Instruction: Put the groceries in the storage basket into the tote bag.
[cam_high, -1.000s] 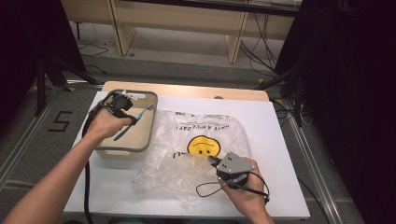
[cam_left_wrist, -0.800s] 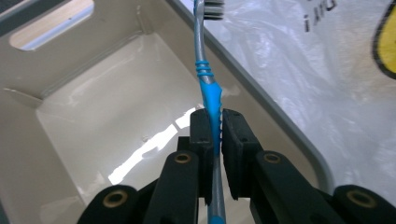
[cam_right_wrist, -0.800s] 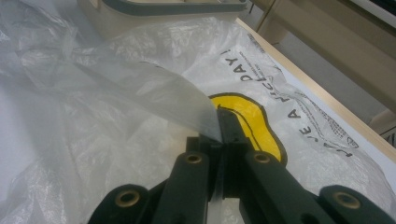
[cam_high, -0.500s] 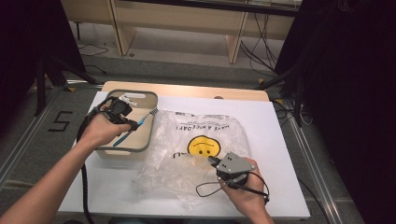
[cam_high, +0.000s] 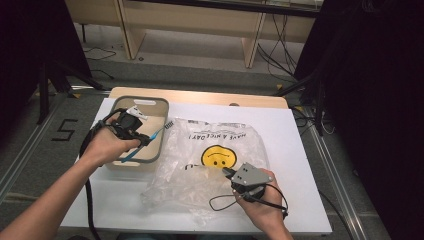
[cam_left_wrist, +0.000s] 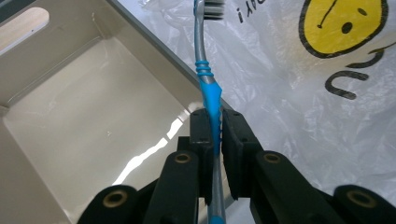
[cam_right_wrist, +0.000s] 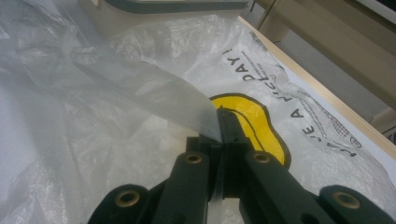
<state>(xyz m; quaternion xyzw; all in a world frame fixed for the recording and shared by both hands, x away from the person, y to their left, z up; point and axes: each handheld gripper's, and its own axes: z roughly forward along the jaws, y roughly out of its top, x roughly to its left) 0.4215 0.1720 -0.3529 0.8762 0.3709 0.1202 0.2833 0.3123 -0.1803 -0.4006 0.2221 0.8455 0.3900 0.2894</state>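
— High view first: what do we have on the table (cam_high: 300, 130)?

— We see a beige bin (cam_high: 159, 108) at the left and a clear bag (cam_high: 220, 145) with a yellow smiley face beside it, its crumpled edge touching the bin's side. The left gripper (cam_high: 145, 141) hangs over the bin; the right gripper (cam_high: 227, 173) sits at the bag's near side, just below the smiley.

— And the left jaws?

— Pressed onto a toothbrush (cam_left_wrist: 208, 88), as we see in the left gripper view. They pinch its blue handle partway along (the grey neck and bristle head stick out beyond the tips). The brush slants over the bin's rim, its head out over the bag (cam_left_wrist: 299, 93).

— Is the bin (cam_left_wrist: 93, 121) holding anything?

— We see bare, glossy floor where the left gripper view looks in.

— The right jaws?

— Closed on a fold of the bag (cam_right_wrist: 140, 88), per the right gripper view: a sheet of film runs up from between the right gripper's (cam_right_wrist: 222, 126) tips, lifted off the table.
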